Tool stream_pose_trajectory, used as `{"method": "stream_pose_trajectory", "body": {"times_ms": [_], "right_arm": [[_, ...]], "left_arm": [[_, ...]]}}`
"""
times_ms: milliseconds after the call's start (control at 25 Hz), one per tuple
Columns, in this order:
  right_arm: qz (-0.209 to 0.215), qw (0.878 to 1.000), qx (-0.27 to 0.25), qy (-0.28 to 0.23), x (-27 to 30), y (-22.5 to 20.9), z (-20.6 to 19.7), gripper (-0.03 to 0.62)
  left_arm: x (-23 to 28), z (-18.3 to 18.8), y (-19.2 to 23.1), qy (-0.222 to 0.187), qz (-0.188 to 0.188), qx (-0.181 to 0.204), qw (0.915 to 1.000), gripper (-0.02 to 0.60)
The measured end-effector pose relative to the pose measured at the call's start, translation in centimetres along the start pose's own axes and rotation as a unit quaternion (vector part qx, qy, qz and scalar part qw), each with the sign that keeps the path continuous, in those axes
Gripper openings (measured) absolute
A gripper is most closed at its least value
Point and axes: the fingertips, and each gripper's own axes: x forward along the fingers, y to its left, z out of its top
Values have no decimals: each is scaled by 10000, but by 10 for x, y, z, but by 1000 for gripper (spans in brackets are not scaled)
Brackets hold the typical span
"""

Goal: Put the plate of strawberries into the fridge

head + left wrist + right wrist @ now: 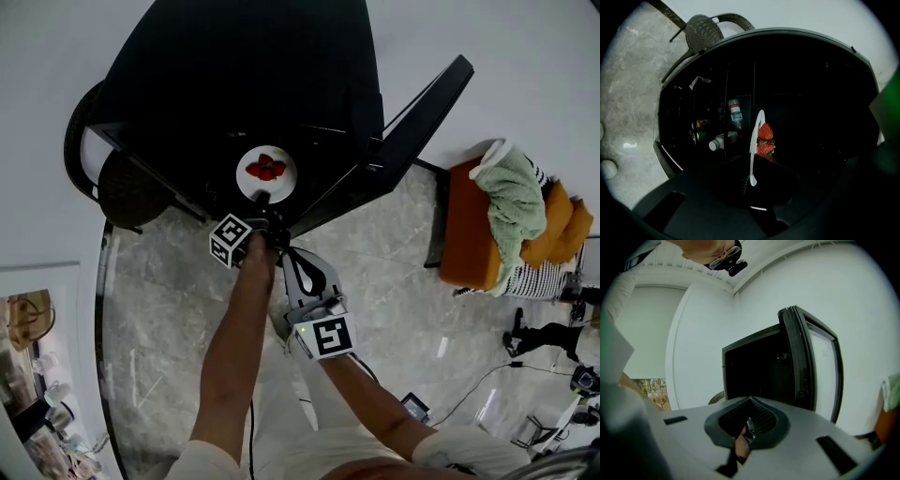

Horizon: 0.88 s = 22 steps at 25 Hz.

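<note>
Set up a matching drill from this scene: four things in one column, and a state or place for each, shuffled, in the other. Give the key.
Things:
1. plate
2. strawberries
3. fridge door
4. green towel

States or places:
A. swung open
B. draped over the orange seat
C. lying on the plate
D. clamped at its rim by the left gripper

Pairs: 1-D, 2-C, 3-A, 4-B

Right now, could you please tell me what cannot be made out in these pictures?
Shelves in the fridge: head view, the inside is all black.
How many strawberries are on the plate: left gripper view, they overlap; head view, too small.
Label on the bottle: left gripper view, too small and dark.
</note>
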Motion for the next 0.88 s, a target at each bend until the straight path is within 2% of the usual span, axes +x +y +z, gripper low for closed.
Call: {"method": "stream_pose_trajectory", "body": {"times_ms": [240, 480, 880], "right_arm": [[-13, 9998, 176, -6, -2, 0, -2, 11], [14, 9999, 123, 52, -3, 0, -4, 11], [-11, 9999, 107, 44, -1, -4, -3, 12]], "left_arm": [[8, 6, -3, 53, -6, 40, 10000, 12], [16, 7, -6, 139, -92, 61, 9998, 12], [23, 11, -9, -12, -225, -40, 9997, 12]]}}
